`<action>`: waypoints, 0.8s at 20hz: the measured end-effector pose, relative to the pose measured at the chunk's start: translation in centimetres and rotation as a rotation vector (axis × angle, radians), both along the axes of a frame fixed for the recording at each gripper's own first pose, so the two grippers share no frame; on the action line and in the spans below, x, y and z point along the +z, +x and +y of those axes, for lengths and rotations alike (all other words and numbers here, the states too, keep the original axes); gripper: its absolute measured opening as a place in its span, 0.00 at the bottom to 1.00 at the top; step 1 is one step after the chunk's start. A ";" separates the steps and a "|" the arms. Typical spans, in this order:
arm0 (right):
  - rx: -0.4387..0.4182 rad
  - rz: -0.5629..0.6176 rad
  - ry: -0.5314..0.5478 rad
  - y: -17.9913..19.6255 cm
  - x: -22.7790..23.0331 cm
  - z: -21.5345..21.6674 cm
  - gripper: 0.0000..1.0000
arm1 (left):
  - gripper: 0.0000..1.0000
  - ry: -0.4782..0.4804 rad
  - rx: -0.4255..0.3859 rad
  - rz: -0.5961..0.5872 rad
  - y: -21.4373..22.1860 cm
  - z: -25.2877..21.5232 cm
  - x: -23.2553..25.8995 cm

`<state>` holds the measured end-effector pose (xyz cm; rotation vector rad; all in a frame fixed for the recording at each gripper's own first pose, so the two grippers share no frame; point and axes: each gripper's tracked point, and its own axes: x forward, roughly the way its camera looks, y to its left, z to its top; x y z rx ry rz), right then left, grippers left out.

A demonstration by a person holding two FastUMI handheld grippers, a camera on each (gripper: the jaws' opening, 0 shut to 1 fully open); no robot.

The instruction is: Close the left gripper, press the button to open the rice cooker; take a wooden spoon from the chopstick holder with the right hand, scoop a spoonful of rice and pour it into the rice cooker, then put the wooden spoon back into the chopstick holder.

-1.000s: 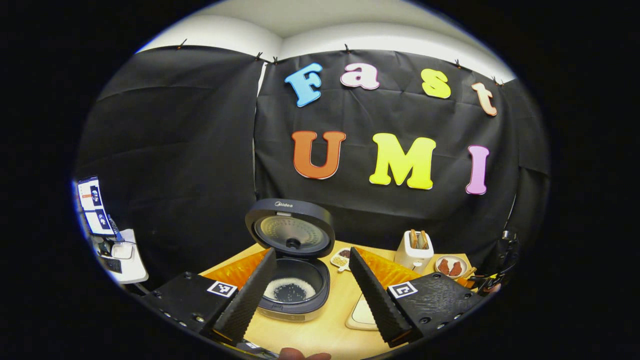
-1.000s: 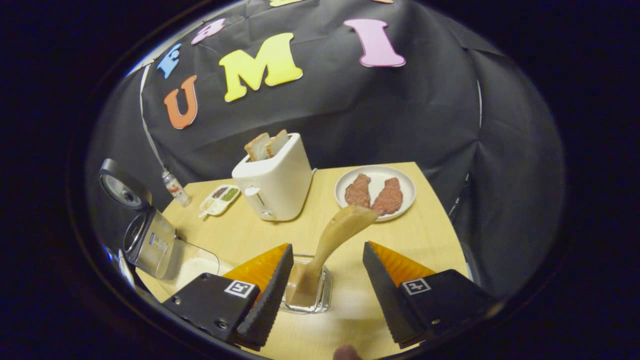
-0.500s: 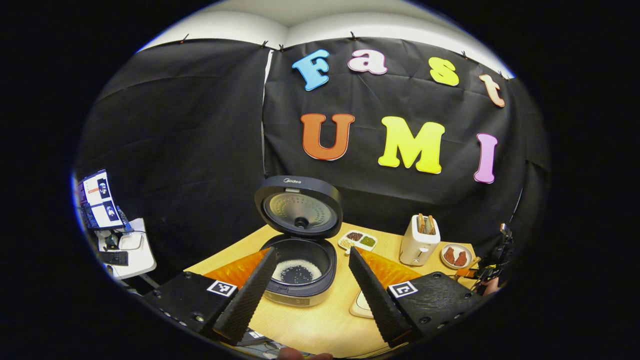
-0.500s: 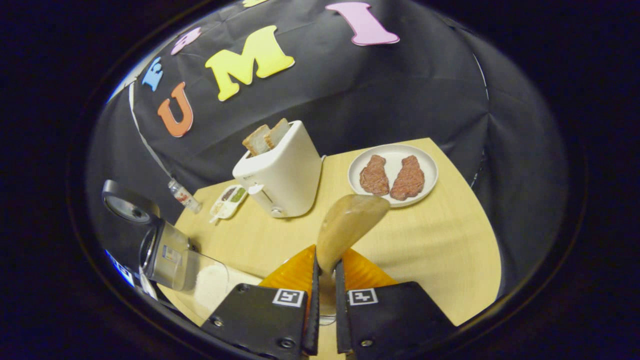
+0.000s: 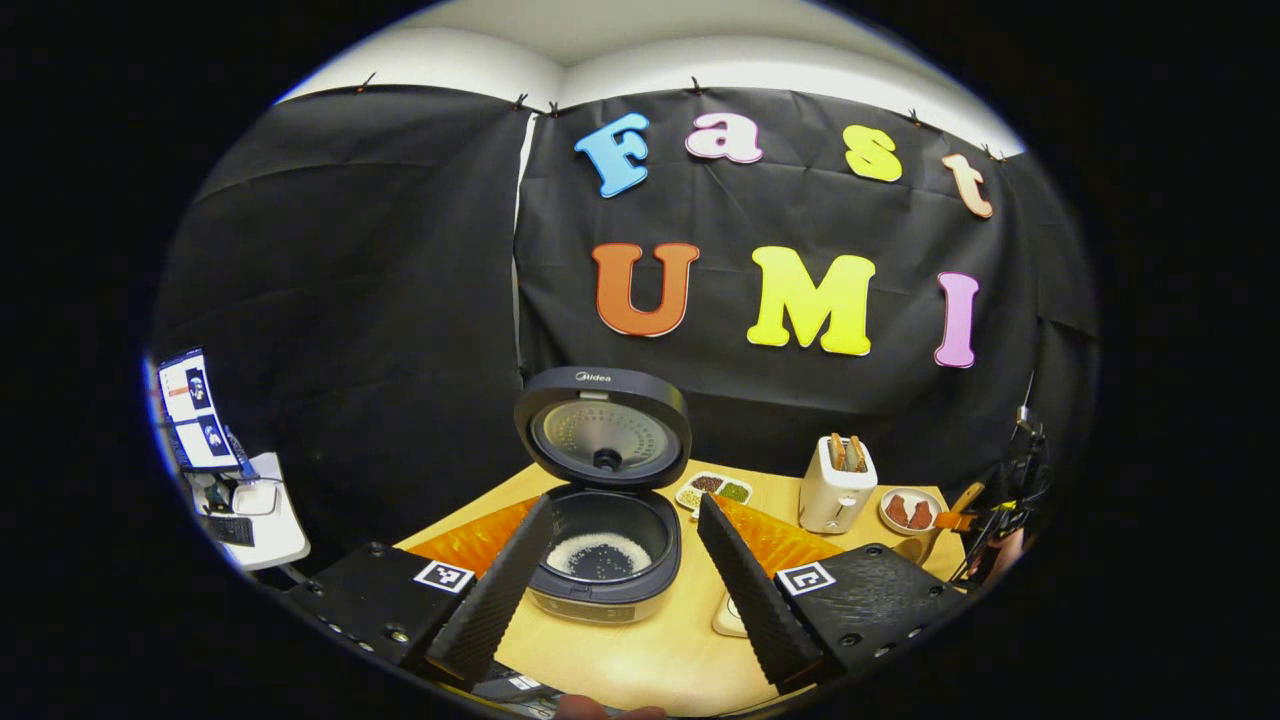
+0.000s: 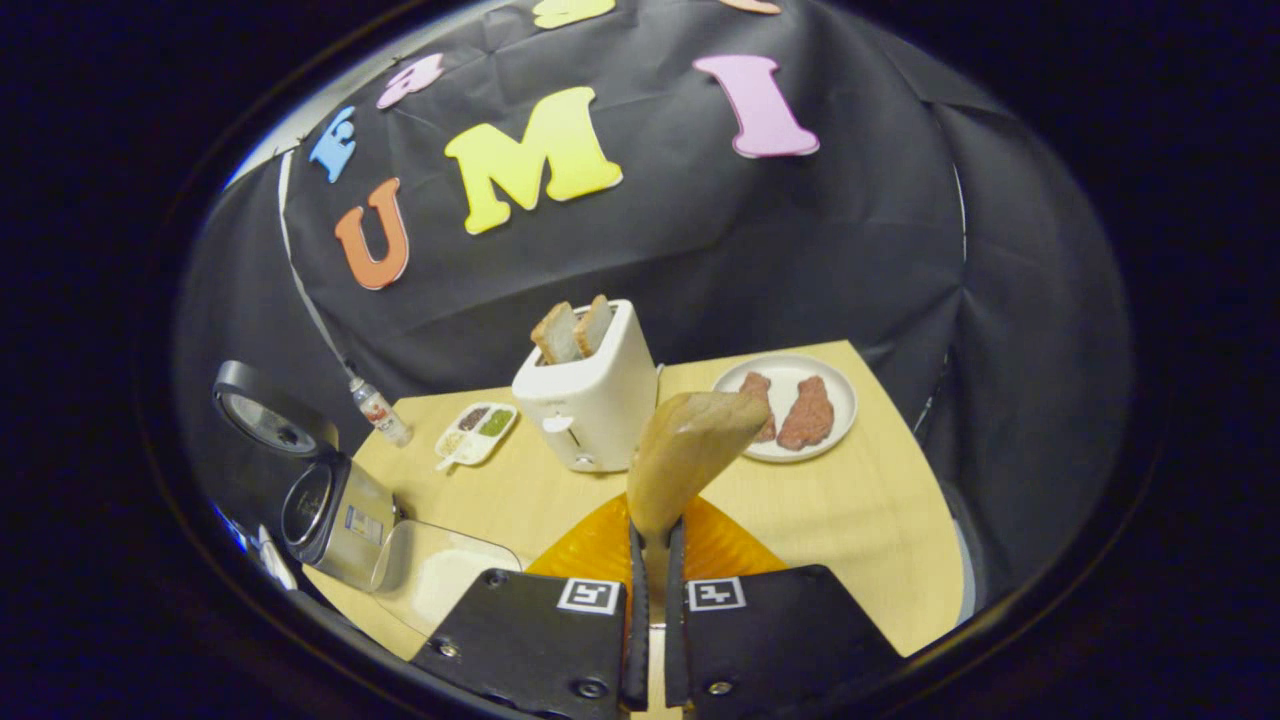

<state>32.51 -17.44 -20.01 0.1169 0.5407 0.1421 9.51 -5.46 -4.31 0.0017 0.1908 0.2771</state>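
Since a second ago the right gripper (image 6: 651,620) has closed and its fingers are now pinching the wooden spoon (image 6: 690,455), bowl end sticking up in front of the toaster (image 6: 590,400). The left gripper (image 5: 620,590) is hovering with fingers spread wide before the rice cooker (image 5: 605,560), whose lid is standing open on the counter (image 5: 650,655), rice lying inside.

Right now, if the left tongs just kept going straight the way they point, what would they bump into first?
Most likely the open rice cooker: it sits on the table directly between the fingers of the open left tongs, its raised lid behind. Depth is hard to judge here.
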 end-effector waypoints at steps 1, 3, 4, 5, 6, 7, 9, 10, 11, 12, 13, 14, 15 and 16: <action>-0.002 -0.030 -0.022 -0.5 1.5 0.7 0.11 | 0.95 0.004 -0.025 -0.008 0.0 0.3 0.1; 0.001 -0.081 -0.059 -2.0 4.4 2.7 0.11 | 0.95 0.014 -0.067 -0.025 0.2 1.2 0.4; 0.006 -0.106 -0.069 -3.0 5.7 3.9 0.11 | 0.95 0.021 -0.085 -0.036 0.2 1.9 0.7; 0.013 -0.125 -0.073 -3.9 6.9 5.4 0.11 | 0.94 0.026 -0.102 -0.047 0.2 2.7 0.8; 0.022 -0.135 -0.075 -5.0 7.7 7.1 0.12 | 0.95 0.027 -0.118 -0.054 0.2 3.3 0.9; 0.029 -0.144 -0.075 -6.1 8.3 8.6 0.11 | 0.95 0.025 -0.134 -0.058 0.2 4.0 0.9; 0.046 -0.157 -0.074 -7.8 8.6 11.7 0.11 | 0.95 0.018 -0.154 -0.067 0.2 5.4 1.0; 0.053 -0.159 -0.080 -8.4 8.2 13.0 0.11 | 0.95 0.012 -0.161 -0.067 0.0 6.2 1.1; 0.058 -0.157 -0.097 -8.8 7.4 14.0 0.11 | 0.95 0.007 -0.166 -0.067 -0.2 6.9 1.1; 0.060 -0.150 -0.118 -9.0 6.2 14.8 0.11 | 0.95 0.004 -0.170 -0.067 -0.4 7.6 1.1; 0.063 -0.144 -0.140 -9.0 4.8 15.6 0.11 | 0.95 0.000 -0.171 -0.065 -0.7 8.1 1.0; 0.063 -0.134 -0.167 -8.9 3.3 16.4 0.11 | 0.95 -0.002 -0.171 -0.062 -1.0 8.7 0.9; 0.061 -0.120 -0.194 -8.7 1.7 16.9 0.11 | 0.95 -0.008 -0.170 -0.056 -1.2 9.1 0.8; 0.058 -0.111 -0.221 -8.5 0.2 17.3 0.11 | 0.95 -0.013 -0.167 -0.049 -1.5 9.6 0.7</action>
